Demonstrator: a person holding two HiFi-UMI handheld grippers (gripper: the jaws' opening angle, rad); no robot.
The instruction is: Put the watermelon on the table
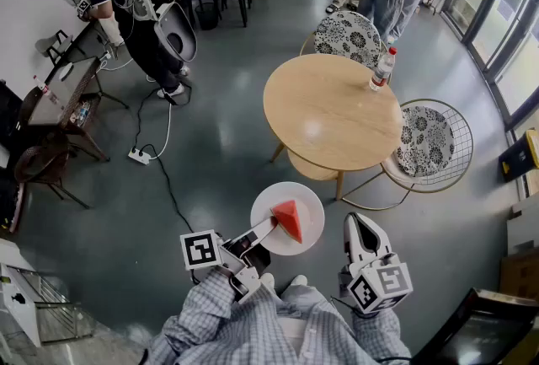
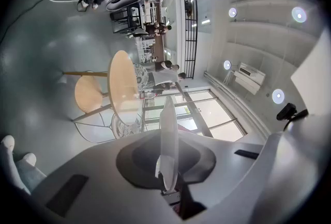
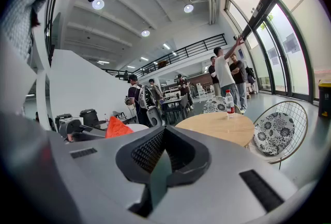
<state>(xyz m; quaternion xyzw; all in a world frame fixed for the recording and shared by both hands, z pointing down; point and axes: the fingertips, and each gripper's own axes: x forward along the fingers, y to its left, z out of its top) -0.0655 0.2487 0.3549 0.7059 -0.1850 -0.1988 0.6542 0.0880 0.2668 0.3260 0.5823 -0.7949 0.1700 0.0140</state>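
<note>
Left hand-held gripper (image 1: 269,226): clenched on the near-left rim of the white plate (image 1: 307,201). The plate is carried level over the floor, short of the tabletop (image 1: 328,115).
Plate in left gripper view: seen edge-on (image 2: 168,140) between the jaws.
Watermelon wedge (image 1: 288,220): on the plate's centre. In the right gripper view its red tip (image 3: 116,128) points up. In the head view its long axis runs from the person toward the tabletop.
Right hand-held gripper (image 1: 360,224): clenched and empty, just right of the plate.
Water bottle (image 1: 381,70): upright at the tabletop's far right edge.
</note>
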